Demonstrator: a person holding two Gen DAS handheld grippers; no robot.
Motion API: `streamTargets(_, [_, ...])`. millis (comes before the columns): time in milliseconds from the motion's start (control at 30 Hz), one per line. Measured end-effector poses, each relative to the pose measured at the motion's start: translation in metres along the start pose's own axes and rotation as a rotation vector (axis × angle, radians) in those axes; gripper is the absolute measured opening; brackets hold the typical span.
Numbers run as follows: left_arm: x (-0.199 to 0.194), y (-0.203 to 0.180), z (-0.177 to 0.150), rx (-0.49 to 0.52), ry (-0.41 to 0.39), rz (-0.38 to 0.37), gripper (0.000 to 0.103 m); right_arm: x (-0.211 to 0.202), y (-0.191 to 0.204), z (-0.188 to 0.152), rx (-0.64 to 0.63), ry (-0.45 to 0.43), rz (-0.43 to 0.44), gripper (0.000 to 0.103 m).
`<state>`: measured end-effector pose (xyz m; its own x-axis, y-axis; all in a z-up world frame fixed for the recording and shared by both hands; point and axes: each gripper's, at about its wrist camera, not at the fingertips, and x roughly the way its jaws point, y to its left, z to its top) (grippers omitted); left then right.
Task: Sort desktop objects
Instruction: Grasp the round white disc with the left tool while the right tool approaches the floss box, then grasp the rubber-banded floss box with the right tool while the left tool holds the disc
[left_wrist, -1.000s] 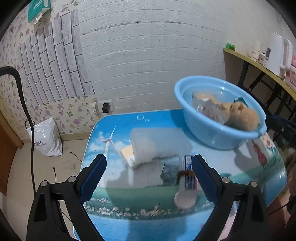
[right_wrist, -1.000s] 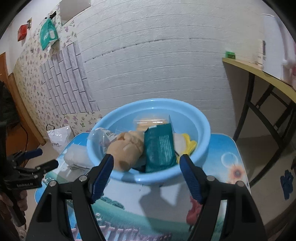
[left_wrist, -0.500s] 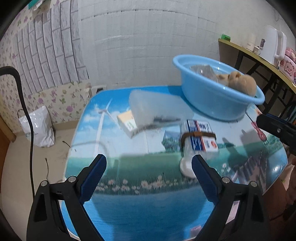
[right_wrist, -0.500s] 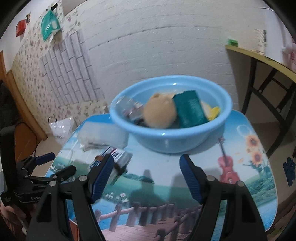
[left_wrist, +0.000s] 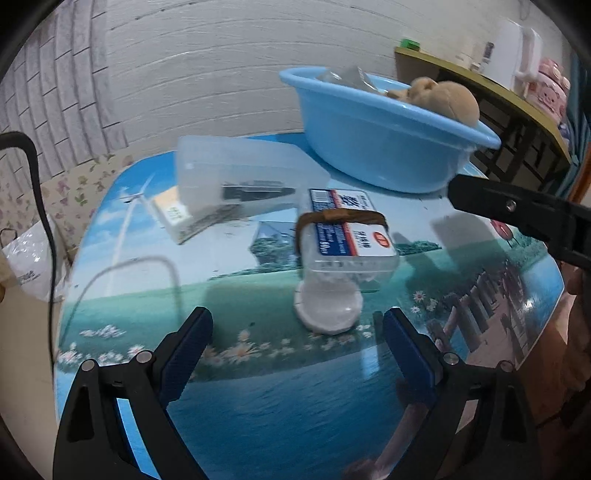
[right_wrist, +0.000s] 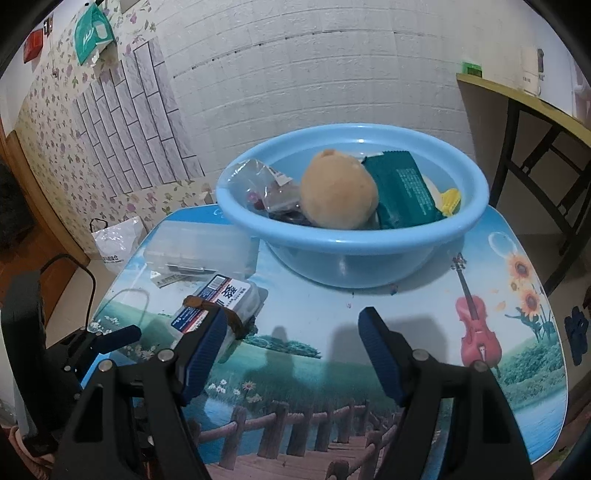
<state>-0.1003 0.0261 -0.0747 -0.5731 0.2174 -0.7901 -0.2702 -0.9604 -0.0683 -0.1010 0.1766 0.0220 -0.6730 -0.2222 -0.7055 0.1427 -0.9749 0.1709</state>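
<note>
A low table (right_wrist: 424, 332) with a printed landscape top, all sea, meadow, a violin and sunflowers, carries everything here. Toward its far edge, close to the white brick wall, sits a blue basin (right_wrist: 351, 254) holding a tan plush toy (right_wrist: 338, 192), a dark green packet (right_wrist: 404, 188), a crumpled clear bag (right_wrist: 267, 184) and something yellow (right_wrist: 451, 199) against the right wall of the basin. Just left of the basin, near the far left corner, lies a clear plastic box (left_wrist: 236, 177) resting partly on a small flat carton (left_wrist: 173, 214) with a pale top. Nearer the middle of the table, on its left half, is a small clear box with a red, white and blue label (left_wrist: 347, 232), a brown band wrapped round it; a white round lid or cap (left_wrist: 327, 310) lies touching its near end. The left gripper (left_wrist: 297, 347) hangs over the near left part of the table with its blue-padded jaws spread wide and nothing between them; the labelled box and the white cap lie just beyond its tips. The right gripper (right_wrist: 293, 343) is over the near middle of the table, jaws also apart and empty, its left finger (right_wrist: 207, 343) overlapping the labelled box in that view, though I cannot tell whether it touches. A white plastic bag (right_wrist: 118, 240) sits on the floor by the flowered wallpaper.
</note>
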Motion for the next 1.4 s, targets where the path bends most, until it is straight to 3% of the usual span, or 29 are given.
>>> streamTargets(133, [0.002,-0.007,0.002,0.038,-0.019,-0.004,0.092,0.008,0.002,-0.001,0.01,0.021,0.024,0.074])
streamTargets(233, [0.001,-0.007,0.003,0.054,-0.048,0.016,0.07,0.013,0.004,0.0,0.024,0.031,0.054,0.074])
streamTargets(300, [-0.002,-0.005,0.003,0.05,-0.059,0.006,0.062,0.016,0.008,0.001,0.021,0.033,0.06,0.074])
streamTargets(367, [-0.003,-0.001,0.003,0.048,-0.07,0.011,0.043,0.019,0.011,0.002,0.016,0.036,0.066,0.074])
streamTargets(433, [-0.005,0.006,0.003,0.037,-0.074,0.002,0.038,0.021,0.015,0.002,0.012,0.042,0.071,0.074])
streamTargets(967, [-0.013,0.061,-0.004,-0.064,-0.096,0.061,0.038,0.057,0.067,0.001,-0.095,0.117,0.055,0.074])
streamTargets(1400, [-0.014,0.064,-0.007,-0.072,-0.111,0.056,0.038,0.081,0.084,0.001,-0.119,0.183,0.007,0.074])
